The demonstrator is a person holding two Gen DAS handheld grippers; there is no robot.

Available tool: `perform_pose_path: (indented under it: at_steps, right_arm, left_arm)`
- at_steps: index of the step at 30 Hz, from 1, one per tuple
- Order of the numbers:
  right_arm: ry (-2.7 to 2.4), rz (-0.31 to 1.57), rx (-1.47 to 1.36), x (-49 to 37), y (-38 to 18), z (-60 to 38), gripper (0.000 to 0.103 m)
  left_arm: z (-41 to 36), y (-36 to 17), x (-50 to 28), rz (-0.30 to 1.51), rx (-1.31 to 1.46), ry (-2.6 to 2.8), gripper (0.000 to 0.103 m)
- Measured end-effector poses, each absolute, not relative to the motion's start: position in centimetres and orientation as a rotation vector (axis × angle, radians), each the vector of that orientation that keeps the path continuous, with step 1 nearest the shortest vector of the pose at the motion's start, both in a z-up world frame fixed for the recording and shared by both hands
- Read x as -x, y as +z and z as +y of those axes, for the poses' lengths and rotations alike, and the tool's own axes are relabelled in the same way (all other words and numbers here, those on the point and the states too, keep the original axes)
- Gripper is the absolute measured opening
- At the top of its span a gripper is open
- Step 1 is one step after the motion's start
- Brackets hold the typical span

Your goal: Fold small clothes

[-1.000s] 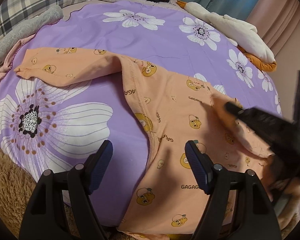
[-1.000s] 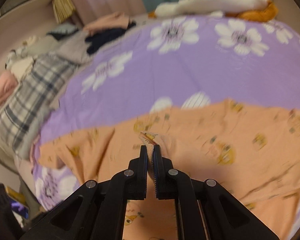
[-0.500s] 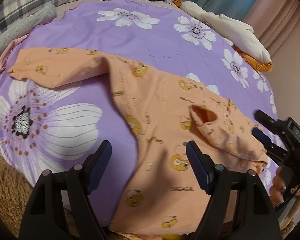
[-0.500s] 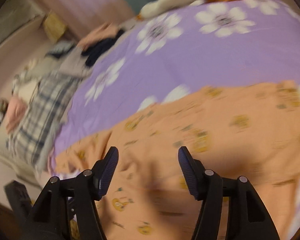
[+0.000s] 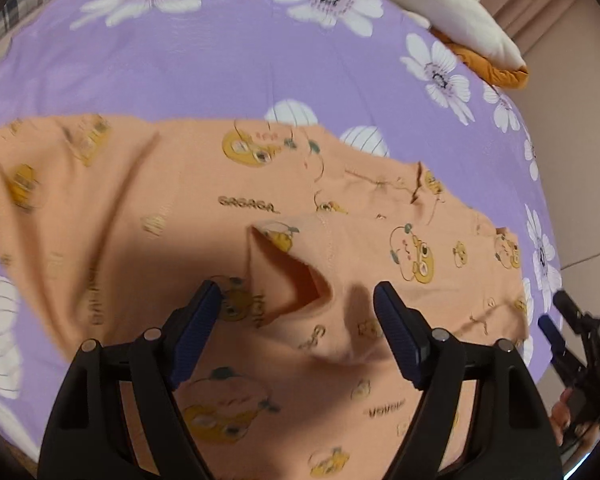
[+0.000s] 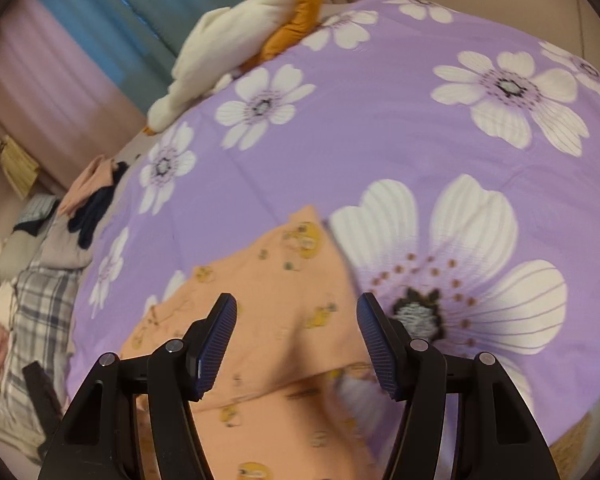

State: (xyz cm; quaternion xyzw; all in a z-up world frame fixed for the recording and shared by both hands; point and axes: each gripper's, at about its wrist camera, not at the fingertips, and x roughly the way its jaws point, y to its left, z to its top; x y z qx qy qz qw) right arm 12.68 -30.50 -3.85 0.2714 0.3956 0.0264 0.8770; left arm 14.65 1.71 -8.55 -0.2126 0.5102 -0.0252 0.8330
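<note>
While both grippers hang released, the orange shirt (image 5: pixel 180 200) lies spread below the left gripper (image 5: pixel 296 312) and right gripper (image 6: pixel 296 320).

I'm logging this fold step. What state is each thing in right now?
Garment: spread on the bedspread, one sleeve folded over its body, nothing gripping it.
Sleeve: folded in, cuff gaping.
Left gripper: open over the cuff, holding nothing.
Right gripper: open, empty, above the garment's edge.
Bedspread: laid flat.
Plush: lying at the bed's far edge.
</note>
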Motion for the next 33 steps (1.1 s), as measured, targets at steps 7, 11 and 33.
perform_pose_path:
  at_steps: [7,11,33]
  right_arm:
    - [0.024,0.857,-0.605,-12.4,-5.5,-33.2,0.062]
    - [0.054,0.863,-0.606,-12.3,-5.8,-33.2,0.062]
    - [0.163,0.954,-0.544,-13.6,-7.4,-29.3,0.062]
  left_arm:
    - [0.8,-8.7,-14.4,1.023,0.449,-0.062,0.016]
    - [1.8,-8.1,-14.1,0.997,0.522,-0.062,0.006]
    - [7.1,-7.8,-12.2,0.940,0.400,0.133,0.007]
